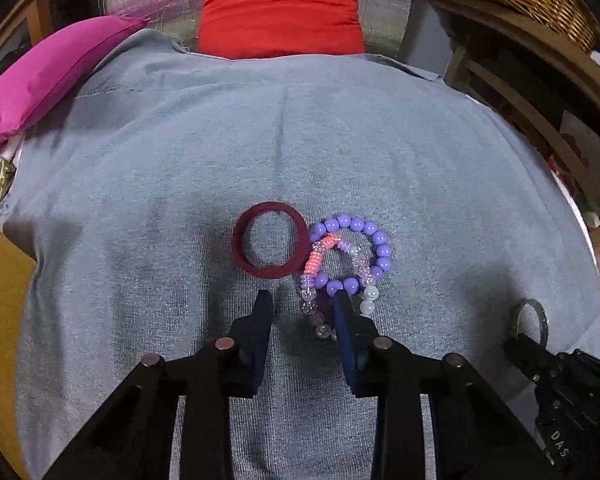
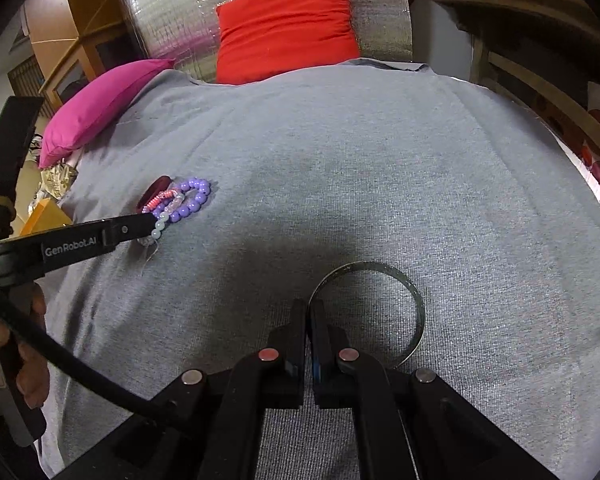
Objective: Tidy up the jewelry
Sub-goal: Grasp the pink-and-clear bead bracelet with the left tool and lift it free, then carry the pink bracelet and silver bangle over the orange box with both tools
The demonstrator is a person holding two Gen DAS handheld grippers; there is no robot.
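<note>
Grey cloth [image 1: 180,208] spread over the work surface; red cushion [image 1: 280,8] and magenta cushion [image 1: 56,68] at far edge. Left gripper [image 1: 303,300] angled down at the cloth, jaws parted, pressing on nothing; tail of clear bead strand [image 1: 314,312] lying between them, right finger just beside it. Maroon bangle [image 1: 266,240] flat on the cloth, touching purple bead bracelet [image 1: 350,256]; pink bead bracelet [image 1: 320,254] draped across the purple one. Right gripper [image 2: 309,310] clenched on silver bangle [image 2: 418,304] at its rim, well apart from the cluster.
</note>
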